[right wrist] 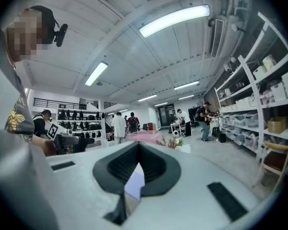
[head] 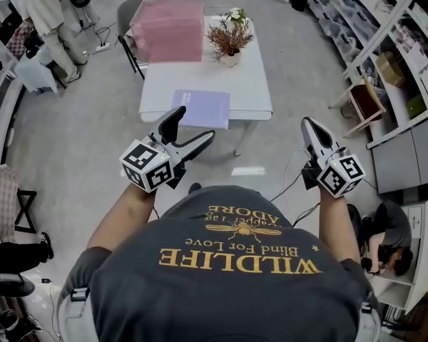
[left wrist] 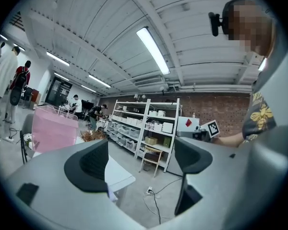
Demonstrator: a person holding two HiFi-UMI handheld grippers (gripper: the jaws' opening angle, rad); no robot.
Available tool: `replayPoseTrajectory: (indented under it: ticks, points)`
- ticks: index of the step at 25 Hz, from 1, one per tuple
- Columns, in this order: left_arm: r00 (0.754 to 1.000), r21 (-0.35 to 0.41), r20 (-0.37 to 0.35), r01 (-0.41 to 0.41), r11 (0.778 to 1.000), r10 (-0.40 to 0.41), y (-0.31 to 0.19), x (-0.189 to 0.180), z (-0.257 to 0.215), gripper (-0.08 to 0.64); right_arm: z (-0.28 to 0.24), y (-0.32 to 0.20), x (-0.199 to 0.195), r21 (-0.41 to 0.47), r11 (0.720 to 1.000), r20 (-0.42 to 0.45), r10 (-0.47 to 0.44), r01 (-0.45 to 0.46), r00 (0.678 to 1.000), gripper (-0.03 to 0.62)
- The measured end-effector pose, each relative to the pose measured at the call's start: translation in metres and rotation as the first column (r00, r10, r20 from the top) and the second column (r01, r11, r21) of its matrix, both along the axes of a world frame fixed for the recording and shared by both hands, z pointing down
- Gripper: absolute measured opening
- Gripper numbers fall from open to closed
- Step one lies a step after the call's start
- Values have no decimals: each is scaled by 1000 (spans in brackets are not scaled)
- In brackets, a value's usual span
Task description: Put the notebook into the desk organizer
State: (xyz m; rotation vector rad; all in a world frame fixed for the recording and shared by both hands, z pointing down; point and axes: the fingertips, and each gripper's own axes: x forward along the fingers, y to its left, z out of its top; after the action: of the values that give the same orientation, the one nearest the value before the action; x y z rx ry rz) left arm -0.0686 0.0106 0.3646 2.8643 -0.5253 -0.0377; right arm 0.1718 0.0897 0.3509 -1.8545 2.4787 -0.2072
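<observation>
- We stand well back from the white tabletop [head: 250,84], upper centre of the head view, with both grippers held up in front of us and nothing in either.
- The notebook [head: 200,108], lavender and lying flat, rests at the tabletop's near edge and appears to lap slightly over it.
- The pink organizer [head: 168,28] sits at the far left end, well apart from the notebook, with a potted plant [head: 229,40] just to its right.
- The left gripper [head: 196,122], lower left of the frame, has its fingers [left wrist: 93,164] spread wide. Its own view shows only floor, a tabletop corner and distant shelves [left wrist: 149,128] between them.
- The right gripper [head: 308,125], lower right, has its fingers pressed together on nothing. The sliver of lavender in the slit between them is, we judge, the notebook far off.
- We expect the notebook to be light and thin, with a smooth cover. It may sag or fan open if lifted by one corner.
- The overhanging near edge looks the best place to take hold, since one finger could slip under and the other press on top without scraping the tabletop.
- A pinch near the spine would keep the pages closed, but we cannot tell from here which side the spine is on.
- The organizer's opening cannot be made out from this height, and the task is not yet under way.
</observation>
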Motion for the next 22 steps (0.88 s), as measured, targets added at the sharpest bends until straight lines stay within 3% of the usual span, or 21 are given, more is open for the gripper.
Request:
replayPoseTrajectory:
  ticks: [6,12,16,22]
  points:
    - [999,31,0,-43,999,43,-103,-23,-15,423,-17,-95,-31,5,1000,-4,30,-30,1000,0]
    - [999,-3,-10,-38,999,38,-170,-38,1,423,-13,-160,-41,-10,999,-20,39,-39,999,0]
    - [1000,-48,2,-26,998,27,-198,-29,10,423,-11,-189,-29,-33,999,-15,30,-31,999,0]
    - [999,-59,38,6,998,-4,-221,15,25,423,7,-221,18,-40,999,20,-8,8,1000,0]
